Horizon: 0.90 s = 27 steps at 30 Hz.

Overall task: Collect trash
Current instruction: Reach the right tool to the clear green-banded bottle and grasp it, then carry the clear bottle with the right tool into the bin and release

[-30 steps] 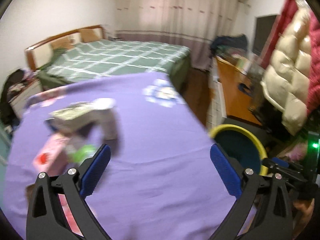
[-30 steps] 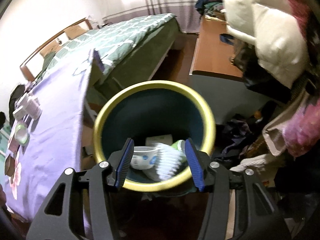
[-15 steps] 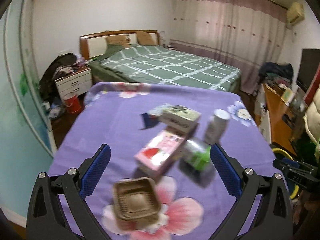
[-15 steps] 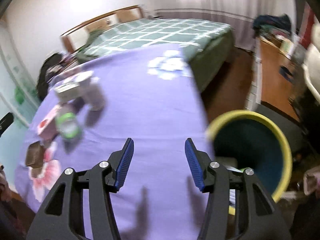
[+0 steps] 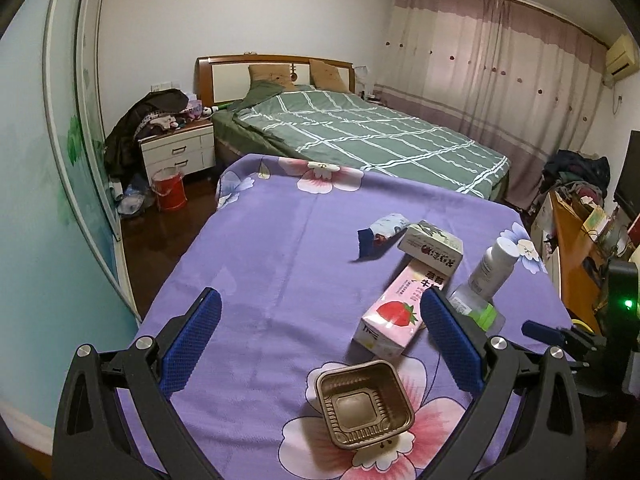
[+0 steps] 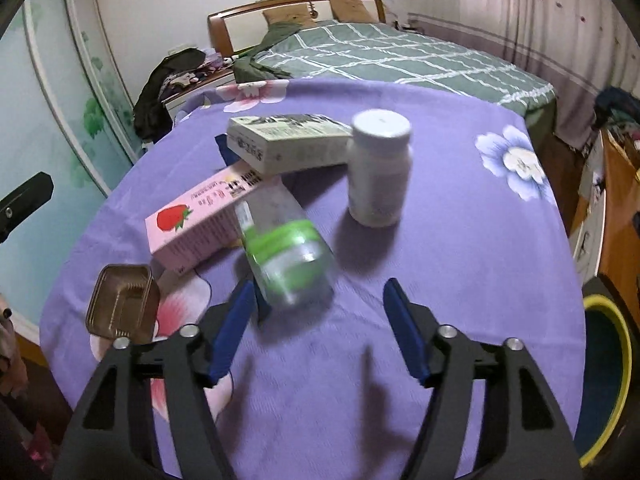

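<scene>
— Both cameras have swung off the yellow-rimmed bin (image 6: 608, 384) onto the tabletop (image 5: 280, 248). Grippers?

— Left hand-held gripper (image 5: 320, 344) spread wide, holding nothing, above the brown plastic tray (image 5: 363, 403). Right hand-held gripper (image 6: 320, 328) also spread, empty, just short of the clear bottle with green band (image 6: 286, 256), which lies on its side.

— Beyond that?

— Pink strawberry carton (image 6: 204, 216) lies beside the bottle; green-white box (image 6: 288, 146) rests across its far end. White pill bottle (image 6: 378, 168) stands upright nearby. Blue wrapper (image 5: 380, 230) lies farther back. Bed (image 5: 360, 136) behind.
</scene>
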Each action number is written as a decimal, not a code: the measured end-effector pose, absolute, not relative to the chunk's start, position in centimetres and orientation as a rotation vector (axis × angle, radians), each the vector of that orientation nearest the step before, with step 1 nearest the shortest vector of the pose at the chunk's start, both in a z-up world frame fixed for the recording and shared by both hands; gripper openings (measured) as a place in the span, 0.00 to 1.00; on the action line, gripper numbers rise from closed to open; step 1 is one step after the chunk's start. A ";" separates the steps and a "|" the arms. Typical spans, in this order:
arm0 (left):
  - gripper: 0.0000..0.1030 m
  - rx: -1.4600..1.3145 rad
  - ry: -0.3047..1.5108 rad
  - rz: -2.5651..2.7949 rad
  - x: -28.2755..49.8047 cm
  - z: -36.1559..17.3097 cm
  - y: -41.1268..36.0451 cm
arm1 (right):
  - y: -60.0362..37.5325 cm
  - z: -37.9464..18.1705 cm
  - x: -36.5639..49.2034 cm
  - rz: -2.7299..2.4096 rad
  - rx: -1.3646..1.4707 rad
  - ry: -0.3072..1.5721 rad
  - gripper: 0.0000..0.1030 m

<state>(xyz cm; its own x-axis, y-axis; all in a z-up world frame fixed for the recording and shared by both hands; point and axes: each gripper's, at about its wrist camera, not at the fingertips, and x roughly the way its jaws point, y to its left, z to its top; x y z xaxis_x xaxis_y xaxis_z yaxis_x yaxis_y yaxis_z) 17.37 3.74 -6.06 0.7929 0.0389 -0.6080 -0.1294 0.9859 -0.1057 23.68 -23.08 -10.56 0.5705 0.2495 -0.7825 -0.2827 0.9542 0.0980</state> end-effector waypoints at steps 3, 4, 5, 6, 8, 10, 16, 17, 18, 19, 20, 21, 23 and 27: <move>0.95 -0.149 0.655 0.086 17.7 -6.3 3.2 | -22.4 -10.9 24.8 0.316 -0.055 0.915 0.64; 0.95 -0.149 0.659 0.081 17.8 -6.4 3.1 | -22.0 -11.0 25.2 0.327 -0.062 0.918 0.64; 0.95 -0.149 0.662 0.078 17.9 -6.5 2.9 | -21.7 -11.2 25.6 0.335 -0.065 0.921 0.64; 0.95 -0.149 0.665 0.076 18.0 -6.5 2.9 | -21.4 -11.4 25.9 0.341 -0.068 0.926 0.64; 0.95 -0.148 0.670 0.072 18.1 -6.7 2.7 | -20.8 -12.0 26.3 0.341 -0.083 0.938 0.64; 0.95 -0.148 0.671 0.071 18.2 -6.7 2.6 | -20.6 -12.4 26.5 0.350 -0.081 0.953 0.63; 0.95 -0.149 0.674 0.072 18.2 -6.8 2.5 | -21.6 -12.5 25.5 0.355 -0.032 0.953 0.54; 0.95 -0.150 0.675 0.072 18.2 -6.8 2.5 | -22.0 -12.4 25.1 0.351 -0.023 0.949 0.54; 0.95 -0.151 0.676 0.073 18.3 -6.9 2.5 | -22.3 -12.3 24.8 0.349 -0.017 0.947 0.54; 0.95 -0.152 0.678 0.072 18.3 -7.0 2.5 | -22.7 -12.2 24.3 0.345 -0.006 0.946 0.54; 0.95 -0.152 0.679 0.071 18.4 -7.0 2.4 | -23.1 -12.2 23.9 0.341 0.006 0.946 0.54; 0.95 -0.151 0.681 0.069 18.4 -7.1 2.3 | -23.6 -12.1 23.5 0.337 0.017 0.947 0.54; 0.95 -0.145 0.684 0.059 18.4 -7.2 1.7 | -24.8 -12.0 22.5 0.325 0.042 0.945 0.54; 0.95 -0.133 0.692 0.036 18.4 -7.5 0.7 | -27.4 -11.6 20.4 0.290 0.089 0.932 0.54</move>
<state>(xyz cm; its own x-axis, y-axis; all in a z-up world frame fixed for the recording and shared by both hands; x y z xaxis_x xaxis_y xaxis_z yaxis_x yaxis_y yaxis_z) 18.43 0.65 -7.48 0.7700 -0.0112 -0.6380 -0.0770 0.9909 -0.1103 20.38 -27.44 -11.62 0.5605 0.2839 -0.7780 -0.2073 0.9576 0.2001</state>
